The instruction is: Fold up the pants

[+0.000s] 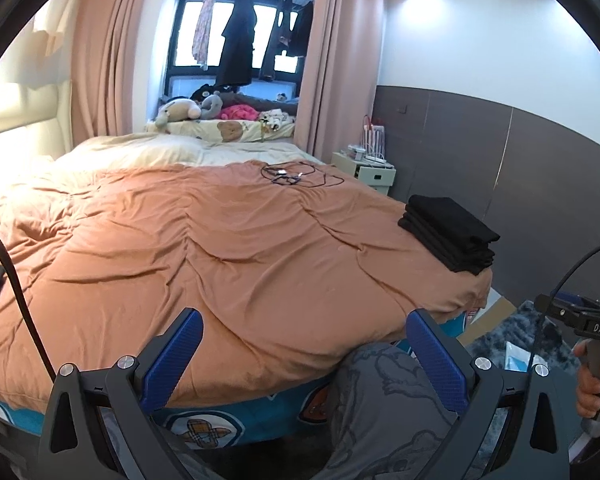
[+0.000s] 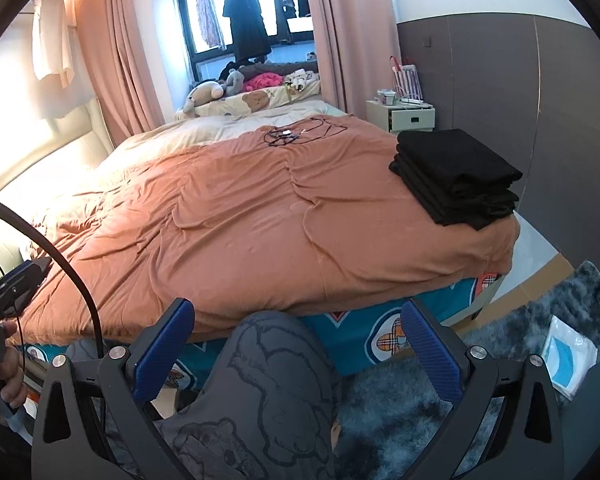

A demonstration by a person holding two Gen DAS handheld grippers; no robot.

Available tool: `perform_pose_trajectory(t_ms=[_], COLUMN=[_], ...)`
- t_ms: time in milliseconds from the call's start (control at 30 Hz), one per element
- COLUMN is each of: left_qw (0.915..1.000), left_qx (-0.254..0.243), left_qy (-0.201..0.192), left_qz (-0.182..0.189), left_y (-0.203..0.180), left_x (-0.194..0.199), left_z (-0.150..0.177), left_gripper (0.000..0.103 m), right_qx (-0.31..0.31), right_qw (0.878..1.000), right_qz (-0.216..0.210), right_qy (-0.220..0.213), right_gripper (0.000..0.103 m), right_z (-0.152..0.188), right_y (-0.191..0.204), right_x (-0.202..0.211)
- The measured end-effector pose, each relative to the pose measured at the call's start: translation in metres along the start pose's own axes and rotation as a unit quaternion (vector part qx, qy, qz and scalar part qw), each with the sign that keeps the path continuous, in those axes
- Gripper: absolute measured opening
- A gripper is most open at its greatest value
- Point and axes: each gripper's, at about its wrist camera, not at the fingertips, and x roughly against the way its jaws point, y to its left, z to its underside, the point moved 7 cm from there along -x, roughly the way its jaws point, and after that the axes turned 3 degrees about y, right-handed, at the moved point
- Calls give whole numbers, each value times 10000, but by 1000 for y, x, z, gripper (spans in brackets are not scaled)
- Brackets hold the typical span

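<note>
Looking along the left gripper: fingers spread wide, nothing between them, held low at the foot edge of the bed. Folded black pants sit as a neat layered stack on the orange duvet at the bed's near right corner. Tangled cable lies toward the far end of the bed; nightstand beyond that corner. Person's grey-printed knee presses against the bed edge.

Right wrist view: right gripper likewise released, jaws apart and empty. Same pants stack, edges roughly squared, at the bed's right corner. Shaggy grey rug and a white-blue packet lie on the floor below that corner.
</note>
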Motion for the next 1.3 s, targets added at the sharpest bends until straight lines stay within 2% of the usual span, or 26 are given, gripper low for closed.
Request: perform_pose_trajectory(t_ms=[433,1300], left_qw=[10000,9999], left_qx=[23,-129], left_qy=[39,-5], left_qz=[25,11], left_y=[0,-6], left_x=[3,16], left_z=[3,0], left_gripper=[102,102], right_qx=[58,117], right_qw=[10000,9998], right_qz=[-14,5], right_qy=[-55,-149], right_gripper=[103,103], right_z=[5,4], right_y=[8,-6], right_x=[4,10])
